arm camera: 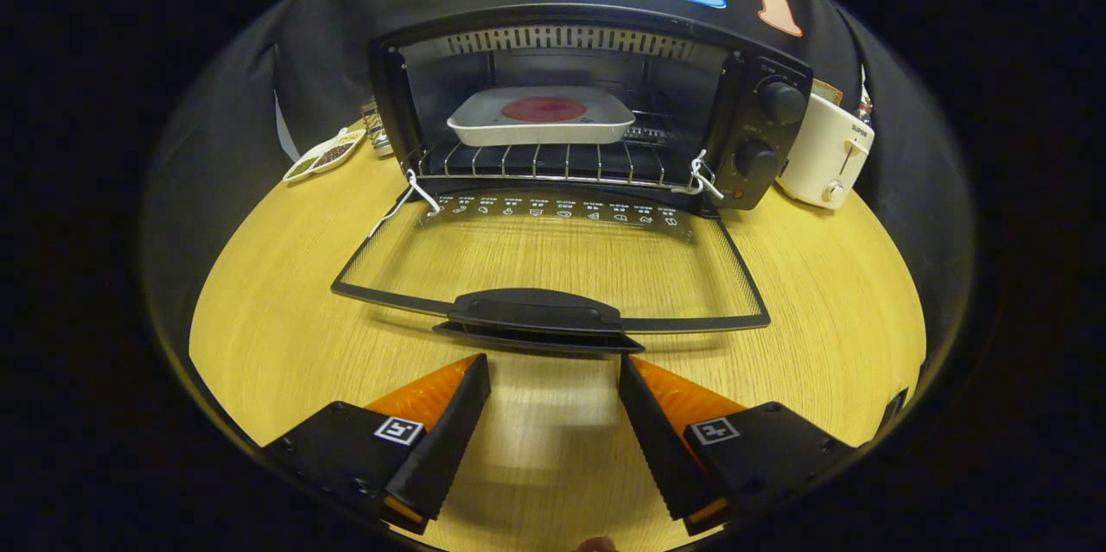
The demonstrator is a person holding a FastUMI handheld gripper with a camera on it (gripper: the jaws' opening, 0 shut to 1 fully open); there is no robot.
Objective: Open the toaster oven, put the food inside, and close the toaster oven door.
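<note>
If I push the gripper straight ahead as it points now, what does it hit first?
Most likely the door handle of the open toaster oven door, just ahead of the open gripper. Height is hard to judge; it might pass over toward the tray.

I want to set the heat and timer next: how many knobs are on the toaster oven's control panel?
2: upper knob and lower knob, stacked on the toaster oven right of its cavity. The gripper is open before the lowered door.

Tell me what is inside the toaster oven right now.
A white tray holding a round reddish food item sits on the wire rack inside the toaster oven. The tray hides the rack beneath it. The claw is open.
</note>
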